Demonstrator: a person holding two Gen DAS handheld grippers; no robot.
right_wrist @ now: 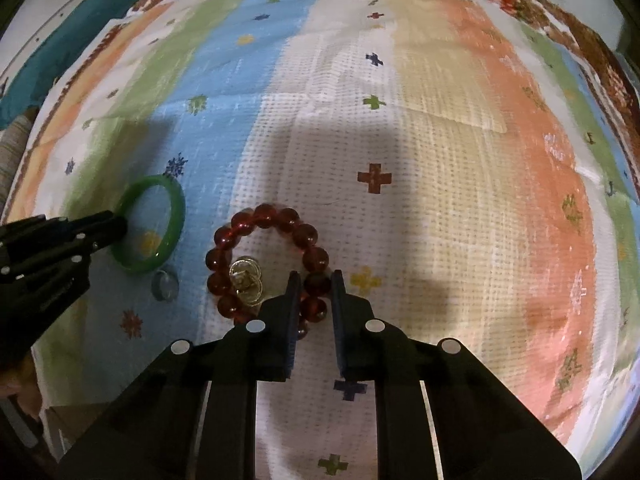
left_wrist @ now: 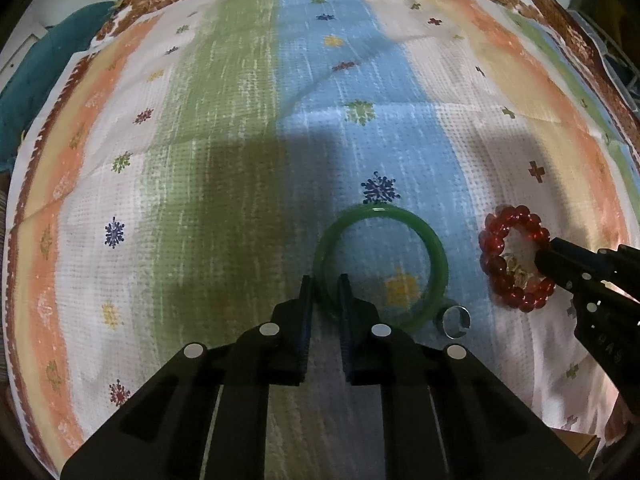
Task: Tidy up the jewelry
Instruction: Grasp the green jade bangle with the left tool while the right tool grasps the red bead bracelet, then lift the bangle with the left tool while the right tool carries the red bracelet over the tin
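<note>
Green and glassy, the smooth round bangle (left_wrist: pixel 380 268) is lying flat on the striped, snowflake-printed cloth (left_wrist: pixel 200 160), on its blue band, and I am taking it as my landmark. In the left wrist view, my left gripper (left_wrist: pixel 325 284) is straddling the bangle's near-left rim, one finger outside the ring and one inside, pinching the band between them. Just beside the bangle's near-right edge a small silver open ring (left_wrist: pixel 454 321) is resting on the cloth. Further right of the bangle, the red bracelet of round glossy beads (left_wrist: pixel 514 258) is lying on the white band, with my right gripper (left_wrist: pixel 546 260) reaching into it.

In the right wrist view, the bangle (right_wrist: pixel 154 224) is sitting off to the left, my left gripper (right_wrist: pixel 120 226) on its rim. Right of it, my right gripper (right_wrist: pixel 316 284) is closing on one bead of the red bracelet (right_wrist: pixel 264 260). Small gold-coloured rings (right_wrist: pixel 246 280) are lying inside the bracelet's loop.
</note>
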